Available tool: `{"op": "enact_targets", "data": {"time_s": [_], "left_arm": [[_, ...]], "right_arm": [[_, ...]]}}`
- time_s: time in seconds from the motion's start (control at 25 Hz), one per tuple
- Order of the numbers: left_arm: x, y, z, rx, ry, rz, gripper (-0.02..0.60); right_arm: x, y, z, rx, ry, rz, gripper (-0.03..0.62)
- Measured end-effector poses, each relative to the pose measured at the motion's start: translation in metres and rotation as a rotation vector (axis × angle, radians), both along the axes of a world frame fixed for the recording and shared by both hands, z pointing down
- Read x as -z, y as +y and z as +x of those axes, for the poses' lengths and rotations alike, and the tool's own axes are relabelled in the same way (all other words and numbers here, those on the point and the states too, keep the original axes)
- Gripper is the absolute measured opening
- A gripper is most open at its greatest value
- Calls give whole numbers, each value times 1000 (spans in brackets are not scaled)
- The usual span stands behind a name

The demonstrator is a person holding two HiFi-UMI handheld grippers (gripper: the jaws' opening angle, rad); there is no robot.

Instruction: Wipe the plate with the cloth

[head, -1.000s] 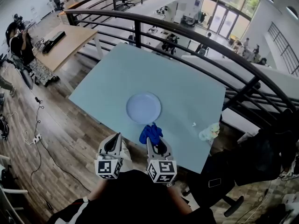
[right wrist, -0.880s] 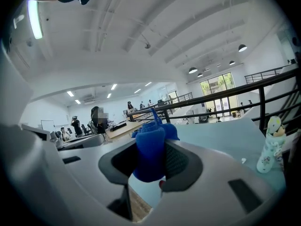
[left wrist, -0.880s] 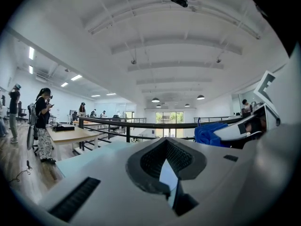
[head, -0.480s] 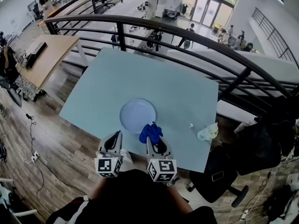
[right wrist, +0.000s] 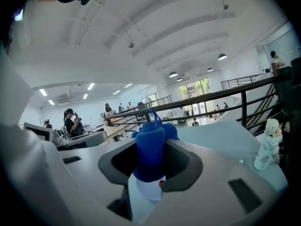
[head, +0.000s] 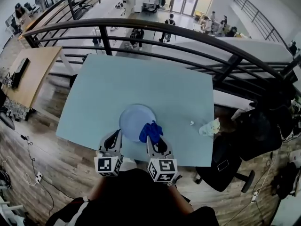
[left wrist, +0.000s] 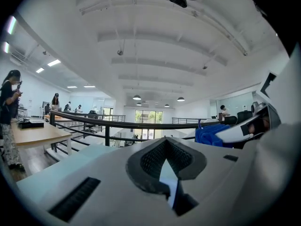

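Only one plate (head: 134,119) lies on the pale blue-green table (head: 155,79): round, light blue, and close to the near edge. One blue cloth (head: 151,131) is in play. It is bunched into a wad at the plate's near-right rim and overlaps that rim in the head view, though no view shows whether it actually presses on the plate.

Of the two tongs, the right gripper (right wrist: 149,175) is clamped on the cloth. In its own view the blue wad stands up from between the jaws, with a white patch just under it. The left gripper (left wrist: 167,169) has its jaws drawn together with nothing between them. It sits just beside the plate's near-left rim, apart from the cloth. Each gripper carries one marker cube — two in all (head: 107,166) — and both are close to the person's dark-clothed body at the bottom of the head view.

Two other small things sit on the table. One is a small pale bottle (head: 210,127) at the right edge, well apart from the plate. The other is a tiny white bit (head: 191,123) between the bottle and the plate, too small to identify.

A black railing (head: 155,27) curves behind the table's far side — beyond it several people stand on a lower floor. A black office chair (head: 221,171) stands off the table's near-right corner.
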State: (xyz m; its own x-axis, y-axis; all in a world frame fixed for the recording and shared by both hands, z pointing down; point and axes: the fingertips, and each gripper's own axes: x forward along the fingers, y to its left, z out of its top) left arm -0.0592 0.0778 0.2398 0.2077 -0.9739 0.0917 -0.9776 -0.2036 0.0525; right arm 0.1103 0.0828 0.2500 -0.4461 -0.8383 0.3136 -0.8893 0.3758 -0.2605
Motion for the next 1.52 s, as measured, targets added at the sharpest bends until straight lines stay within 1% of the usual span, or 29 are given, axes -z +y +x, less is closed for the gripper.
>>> {"op": "enact_targets", "data": {"time_s": [0.36, 0.64, 0.88, 1.12, 1.28, 1.4, 1.52], "left_arm": [[-3, -35, -35, -106, -6, -3, 2], [-9, -58, -63, -141, -1, -7, 2], [-21, -75, -77, -182, -1, -48, 0], [-39, -97, -76, -231, -11, -85, 0], [-50, -117, -70, -268, -30, -86, 1], [-63, -131, -65, -283, -40, -96, 1], [-80, -134, -54, -283, -42, -121, 2]], "right_arm": [[-3, -23, -29, -131, 4, -6, 120], [-8, -37, -58, -166, 9, -15, 120], [-17, -51, -79, -168, 44, -39, 120], [-29, -70, -85, -194, 51, -58, 120], [-41, -84, -84, -209, 55, -73, 120], [-53, -93, -79, -227, 54, -96, 120], [-71, -95, -67, -246, 26, -140, 120]]}}
